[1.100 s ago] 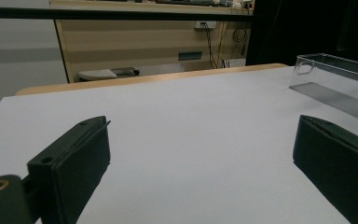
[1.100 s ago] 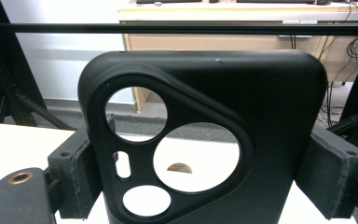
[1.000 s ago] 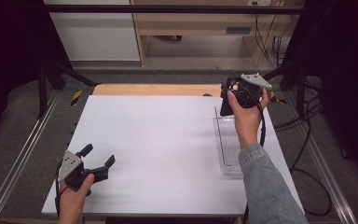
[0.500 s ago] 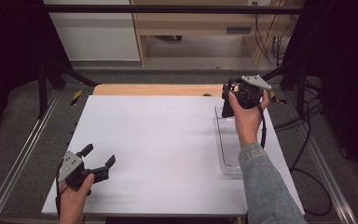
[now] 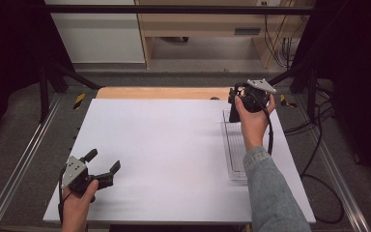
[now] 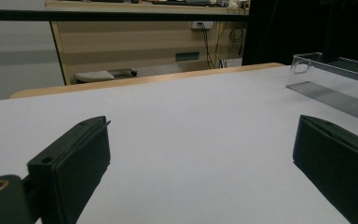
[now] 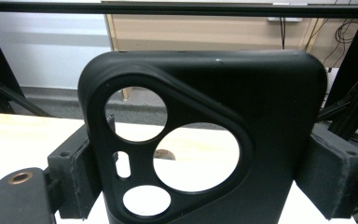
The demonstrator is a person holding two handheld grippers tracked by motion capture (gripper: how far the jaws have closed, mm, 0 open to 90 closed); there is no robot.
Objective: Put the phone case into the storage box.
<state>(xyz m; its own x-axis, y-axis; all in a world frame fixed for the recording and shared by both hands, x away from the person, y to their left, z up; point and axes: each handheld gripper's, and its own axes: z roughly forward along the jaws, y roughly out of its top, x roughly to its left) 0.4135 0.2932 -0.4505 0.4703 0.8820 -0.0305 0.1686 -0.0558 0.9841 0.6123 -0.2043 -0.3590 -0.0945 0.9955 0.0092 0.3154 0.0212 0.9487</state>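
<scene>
Spanning most of the frame, the white table top (image 5: 174,145) lies bare around the open-jawed left gripper (image 5: 101,163) at lower left. At upper right, by the far edge over a clear tray (image 5: 233,145), the right gripper (image 7: 209,172) clamps a black phone case (image 7: 205,121), matte, upright, with round camera cutouts.

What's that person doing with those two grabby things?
A person is working at a white table with a gripper in each hand. The right gripper is clamped on a black phone case with round camera holes, held upright above the far end of a clear plastic tray. The left gripper sits near the table's front left corner, its jaws wide open with nothing between them.
</scene>
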